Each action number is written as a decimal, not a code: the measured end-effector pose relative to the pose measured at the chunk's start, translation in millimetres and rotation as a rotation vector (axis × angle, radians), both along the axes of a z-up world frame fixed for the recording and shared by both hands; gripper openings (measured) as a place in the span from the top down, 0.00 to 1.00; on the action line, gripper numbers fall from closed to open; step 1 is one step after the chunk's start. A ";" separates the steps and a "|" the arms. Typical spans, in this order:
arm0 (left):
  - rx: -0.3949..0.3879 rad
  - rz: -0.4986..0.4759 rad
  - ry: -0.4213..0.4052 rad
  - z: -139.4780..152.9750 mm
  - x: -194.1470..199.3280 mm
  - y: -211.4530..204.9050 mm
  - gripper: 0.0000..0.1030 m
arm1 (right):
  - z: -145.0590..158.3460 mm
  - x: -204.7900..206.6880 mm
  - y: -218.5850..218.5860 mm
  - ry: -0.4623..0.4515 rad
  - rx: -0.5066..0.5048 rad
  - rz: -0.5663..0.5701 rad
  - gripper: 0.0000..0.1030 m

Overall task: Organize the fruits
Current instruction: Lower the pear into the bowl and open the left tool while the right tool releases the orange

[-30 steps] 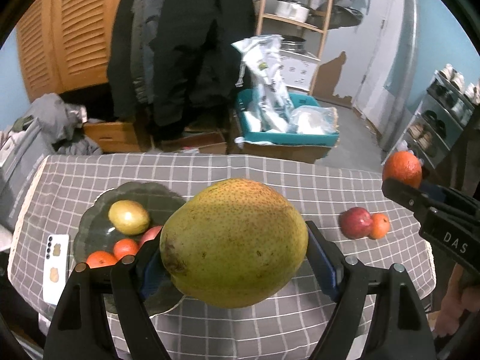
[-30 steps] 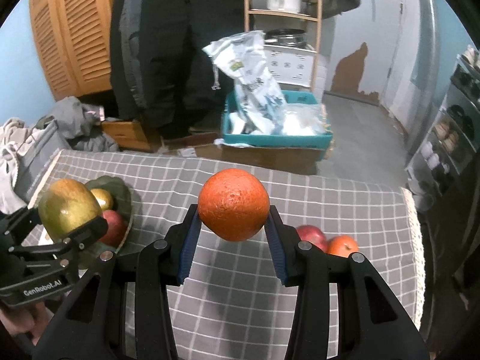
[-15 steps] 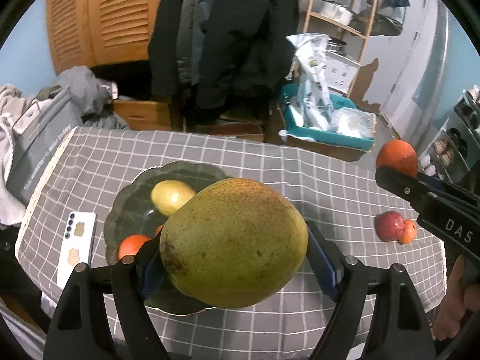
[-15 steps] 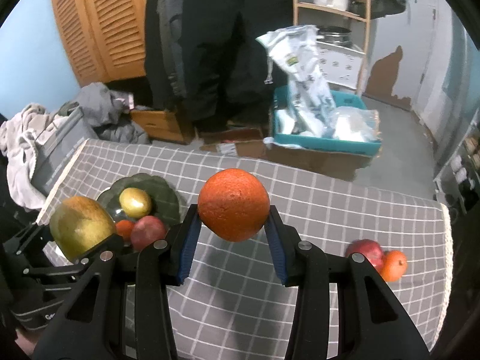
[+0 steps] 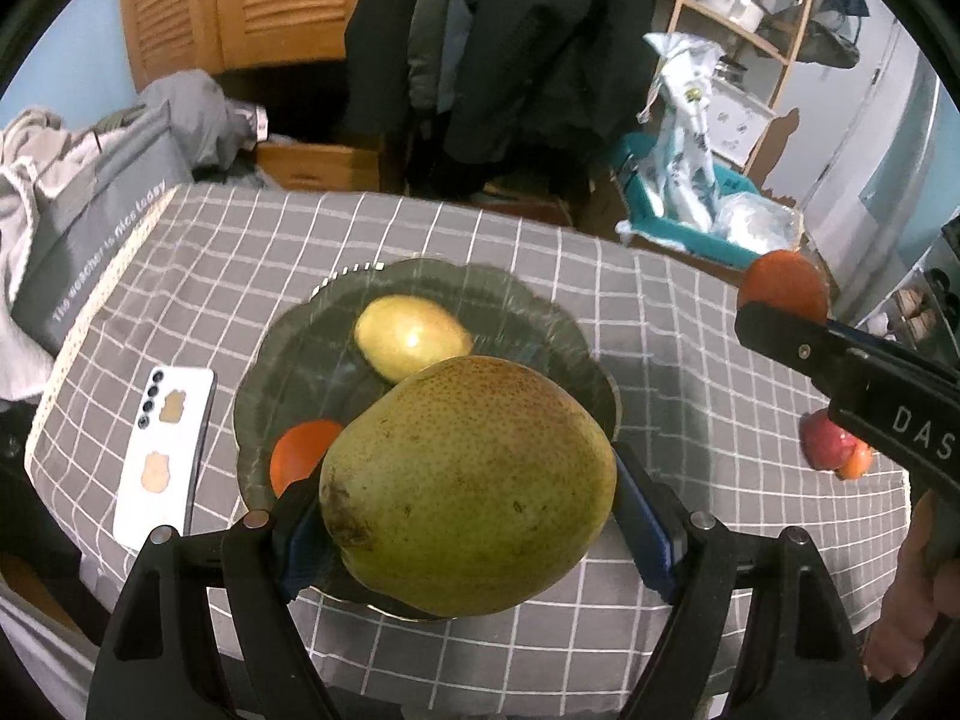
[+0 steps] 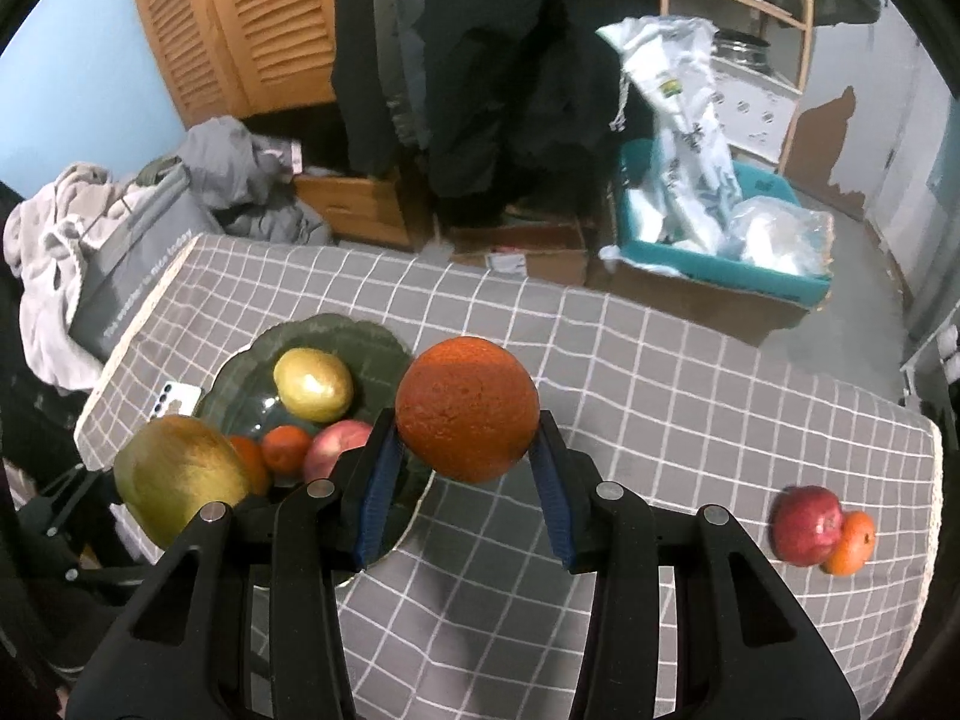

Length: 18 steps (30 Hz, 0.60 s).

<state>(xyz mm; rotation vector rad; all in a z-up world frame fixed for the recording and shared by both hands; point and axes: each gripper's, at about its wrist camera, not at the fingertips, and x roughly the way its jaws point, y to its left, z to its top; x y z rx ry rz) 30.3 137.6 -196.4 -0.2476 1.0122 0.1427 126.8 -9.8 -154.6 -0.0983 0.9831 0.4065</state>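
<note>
Left wrist view: my left gripper [image 5: 474, 516] pinches the big green-yellow speckled mango [image 5: 468, 498] between its blue pads, same grip as a second ago. The dark green scalloped glass plate [image 5: 540, 324], off to the left before, now sits right under the mango. In the plate I see one yellow lemon-like fruit [image 5: 411, 336] and one small orange tangerine [image 5: 300, 459]; the rest is hidden behind the mango. One white phone [image 5: 165, 456] lies on the grey checked tabletop [image 5: 240, 252] left of the plate. At the right my right gripper [image 5: 780, 312] holds one round orange [image 5: 783, 285]; one red apple [image 5: 825, 447] and one small orange fruit [image 5: 855, 465] touch each other on the cloth.

Right wrist view: my right gripper [image 6: 468, 480] clamps the orange [image 6: 467, 408], grip unchanged; the plate [image 6: 336, 330] has come closer, now just left of the orange. In it: one yellow fruit [image 6: 312, 384], two tangerines [image 6: 285, 450], one red apple [image 6: 336, 450]. The mango [image 6: 180, 474] hangs over its near-left rim. Far right, the apple [image 6: 804, 525] and the small orange fruit [image 6: 849, 543] are on the tabletop.
</note>
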 end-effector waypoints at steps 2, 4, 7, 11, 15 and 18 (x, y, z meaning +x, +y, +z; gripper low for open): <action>-0.009 0.007 0.023 -9.1 1.1 3.7 0.19 | -6.5 1.4 6.0 0.012 -0.006 0.008 0.59; -0.015 0.010 0.044 -17.3 1.9 6.4 0.19 | -12.6 2.6 11.5 0.023 -0.010 0.016 0.59; -0.027 0.012 0.076 -29.9 2.5 10.0 0.19 | -21.2 4.2 18.7 0.038 -0.022 0.027 0.59; -0.029 0.016 0.112 -44.5 2.8 11.7 0.19 | -29.1 5.8 23.3 0.056 -0.031 0.034 0.59; -0.053 0.029 0.147 -55.9 3.4 15.9 0.19 | -34.6 6.4 27.7 0.068 -0.036 0.041 0.59; -0.061 0.027 0.169 -60.9 4.1 15.7 0.19 | -36.6 6.8 29.8 0.074 -0.037 0.047 0.59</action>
